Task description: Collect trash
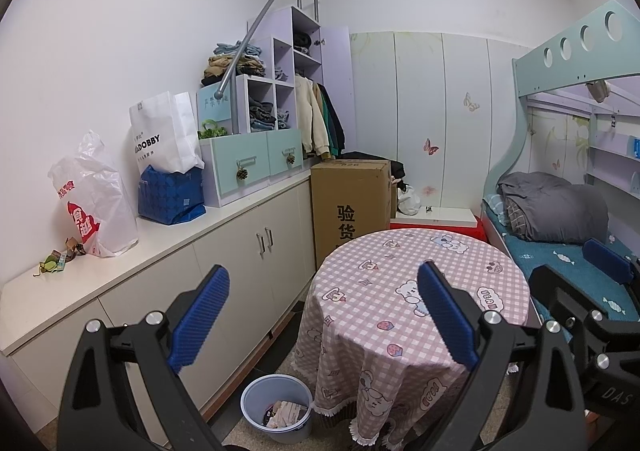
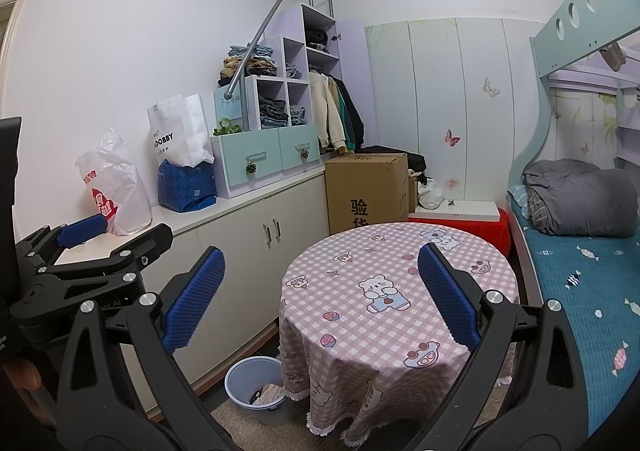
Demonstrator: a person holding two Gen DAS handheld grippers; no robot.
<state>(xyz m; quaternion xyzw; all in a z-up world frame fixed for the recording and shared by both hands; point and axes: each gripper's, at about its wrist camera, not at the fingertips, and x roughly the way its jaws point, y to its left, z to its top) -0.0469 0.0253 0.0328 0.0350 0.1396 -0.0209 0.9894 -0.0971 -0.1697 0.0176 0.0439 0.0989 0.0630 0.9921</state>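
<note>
Both grippers are hanging released and empty above the floor, the left gripper [image 1: 324, 315] and the right gripper [image 2: 320, 295] each spreading its blue pads wide over the round table [image 1: 420, 283] with its pink checked cloth. Small scraps of trash [image 1: 60, 257] are lying at the left edge of the frame on the white counter [image 1: 168, 251], just beside a white plastic bag [image 1: 96, 199]. At bottom centre, a bluish waste bin [image 1: 276, 411] is sitting on the floor, holding crumpled wrappers.
</note>
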